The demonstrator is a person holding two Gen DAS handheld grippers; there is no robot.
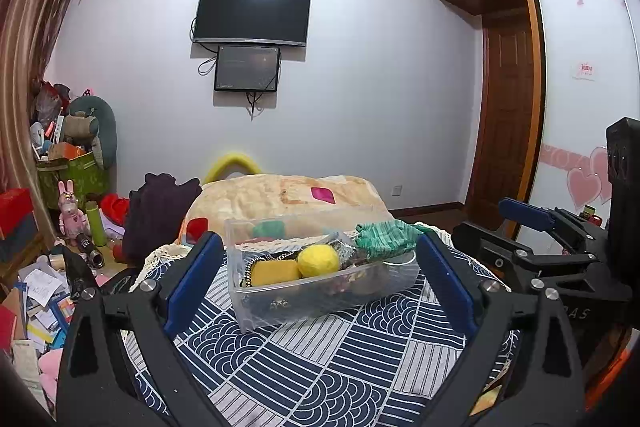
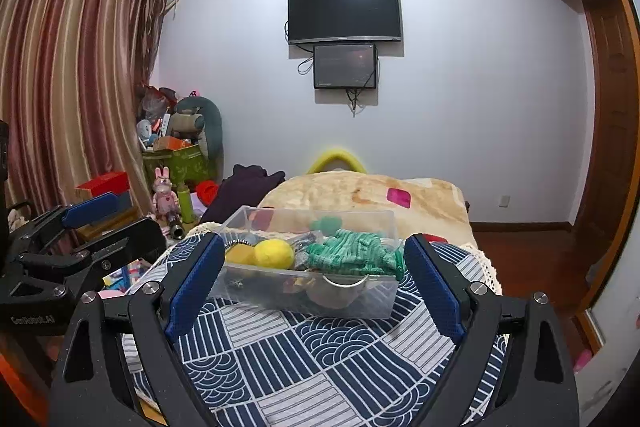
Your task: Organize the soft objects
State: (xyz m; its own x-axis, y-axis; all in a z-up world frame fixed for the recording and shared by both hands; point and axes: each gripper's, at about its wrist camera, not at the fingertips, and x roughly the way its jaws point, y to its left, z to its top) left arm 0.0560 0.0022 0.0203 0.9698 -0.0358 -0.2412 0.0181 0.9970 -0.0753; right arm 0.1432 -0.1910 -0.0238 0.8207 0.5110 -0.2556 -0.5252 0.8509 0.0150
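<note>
A clear plastic box stands on a table with a navy-and-white patterned cloth. In it lie a yellow ball, a yellow sponge, a green knitted cloth draped over its right rim, and dark items I cannot make out. The box, ball and green cloth also show in the right wrist view. My left gripper is open and empty, just short of the box. My right gripper is open and empty, also near the box.
A bed with a beige blanket lies beyond the table. Toys, papers and boxes clutter the floor at left. A TV hangs on the far wall. A wooden door and wardrobe are at right.
</note>
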